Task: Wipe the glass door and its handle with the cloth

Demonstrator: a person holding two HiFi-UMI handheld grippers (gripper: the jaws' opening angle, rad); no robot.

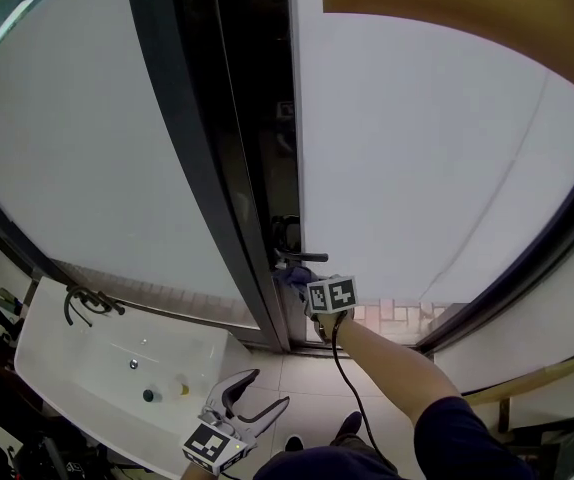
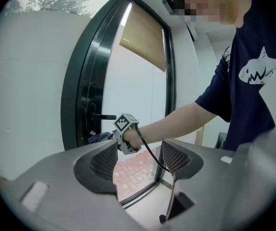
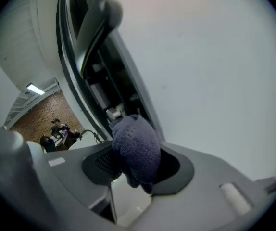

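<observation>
head view: the right gripper reaches out to the edge of the glass door, holding the purple cloth just below the black handle; the left gripper hangs low beside a white sink, well apart from the door
left gripper view: its jaws stand apart with nothing between them
right gripper view: the jaws are clamped on the bunched cloth, held close against the dark door frame under the handle

Washroom; white sink, glass door
</observation>
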